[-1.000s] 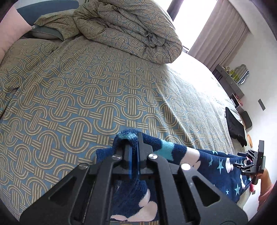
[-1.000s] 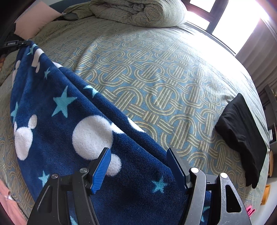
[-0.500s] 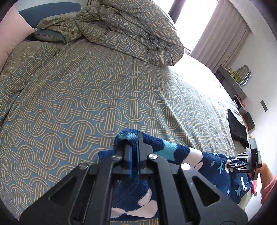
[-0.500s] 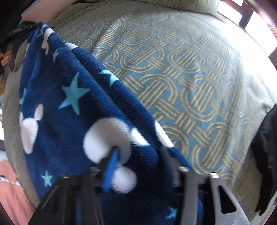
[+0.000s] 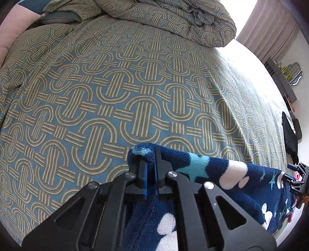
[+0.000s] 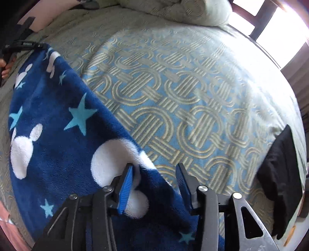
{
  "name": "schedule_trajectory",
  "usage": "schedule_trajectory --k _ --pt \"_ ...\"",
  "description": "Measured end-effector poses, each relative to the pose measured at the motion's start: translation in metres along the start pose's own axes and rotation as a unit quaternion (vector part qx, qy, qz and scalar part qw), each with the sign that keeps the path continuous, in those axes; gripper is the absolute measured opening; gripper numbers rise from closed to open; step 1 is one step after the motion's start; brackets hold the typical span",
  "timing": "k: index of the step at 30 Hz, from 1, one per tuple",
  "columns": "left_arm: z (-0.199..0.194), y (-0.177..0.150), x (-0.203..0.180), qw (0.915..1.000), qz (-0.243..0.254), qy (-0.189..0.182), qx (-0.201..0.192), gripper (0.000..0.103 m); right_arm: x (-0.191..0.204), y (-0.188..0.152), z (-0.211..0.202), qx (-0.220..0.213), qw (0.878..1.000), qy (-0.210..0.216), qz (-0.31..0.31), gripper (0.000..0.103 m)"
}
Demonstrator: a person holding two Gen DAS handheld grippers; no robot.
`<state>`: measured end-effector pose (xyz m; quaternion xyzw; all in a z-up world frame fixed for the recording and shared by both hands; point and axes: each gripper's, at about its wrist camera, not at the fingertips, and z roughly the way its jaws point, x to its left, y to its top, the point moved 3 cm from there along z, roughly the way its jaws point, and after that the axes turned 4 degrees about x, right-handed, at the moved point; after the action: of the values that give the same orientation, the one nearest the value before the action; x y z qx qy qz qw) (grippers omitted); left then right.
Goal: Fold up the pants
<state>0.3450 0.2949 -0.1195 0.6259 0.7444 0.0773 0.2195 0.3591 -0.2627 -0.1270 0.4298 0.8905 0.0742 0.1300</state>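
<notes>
The pants (image 5: 222, 173) are dark blue fleece with white mouse-head shapes and light blue stars. They hang stretched between my two grippers above the patterned bed cover (image 5: 135, 86). My left gripper (image 5: 148, 154) pinches a bunched corner of the fabric; its jaws are just starting to open. In the right wrist view the pants (image 6: 58, 135) run off to the left gripper (image 6: 23, 45) at the far left. My right gripper (image 6: 155, 170) has its jaws opening. The pants' edge lies between them against the left blue pad, clear of the right finger.
A folded black garment (image 6: 280, 173) lies on the bed's right side. A rolled duvet (image 5: 173, 17) and a pink pillow (image 5: 7, 38) sit at the head. Curtains and a wall shelf (image 5: 280, 77) stand beyond the bed.
The left gripper has sunk closer to the bed with the pants corner in it. The right gripper's jaws narrowed on the fabric half a second ago and now stand apart again.
</notes>
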Motion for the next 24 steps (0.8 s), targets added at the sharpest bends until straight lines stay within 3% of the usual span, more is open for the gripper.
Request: schedule_trajectory --k 2,3,4,6,8,11,16,24 --pt "-0.013 -0.003 0.003 0.9999 0.001 -0.012 -0.001 0.009 -0.017 -0.014 -0.022 -0.025 0.998 -0.027 0.045 0.061" --pt "-0.022 -0.005 0.005 1.0 0.002 -0.004 -0.006 0.02 -0.025 -0.026 -0.032 -0.033 0.997 -0.035 0.067 0.063" --pt "-0.031 -0.004 0.005 0.9996 0.006 0.018 -0.019 0.042 -0.031 -0.039 -0.04 -0.036 0.995 -0.04 0.088 0.063" --pt "-0.057 -0.011 0.009 0.9964 0.017 0.058 -0.059 0.064 -0.038 -0.07 -0.052 -0.036 0.991 -0.035 0.126 0.063" --pt "-0.079 -0.022 0.019 0.9952 0.009 0.057 -0.079 0.064 -0.033 -0.097 -0.061 -0.033 0.987 -0.024 0.158 0.063" --pt "-0.095 -0.047 0.038 0.9963 -0.016 0.016 -0.083 0.064 -0.011 -0.145 -0.075 -0.036 0.982 -0.012 0.186 0.063" --pt "-0.073 -0.097 0.044 0.999 -0.021 -0.005 -0.039 0.064 0.037 -0.198 -0.092 -0.026 0.984 -0.01 0.176 0.063" --pt "-0.037 -0.15 0.009 0.9957 -0.047 -0.08 0.007 0.064 0.084 -0.224 -0.095 -0.009 0.989 -0.012 0.149 0.063"
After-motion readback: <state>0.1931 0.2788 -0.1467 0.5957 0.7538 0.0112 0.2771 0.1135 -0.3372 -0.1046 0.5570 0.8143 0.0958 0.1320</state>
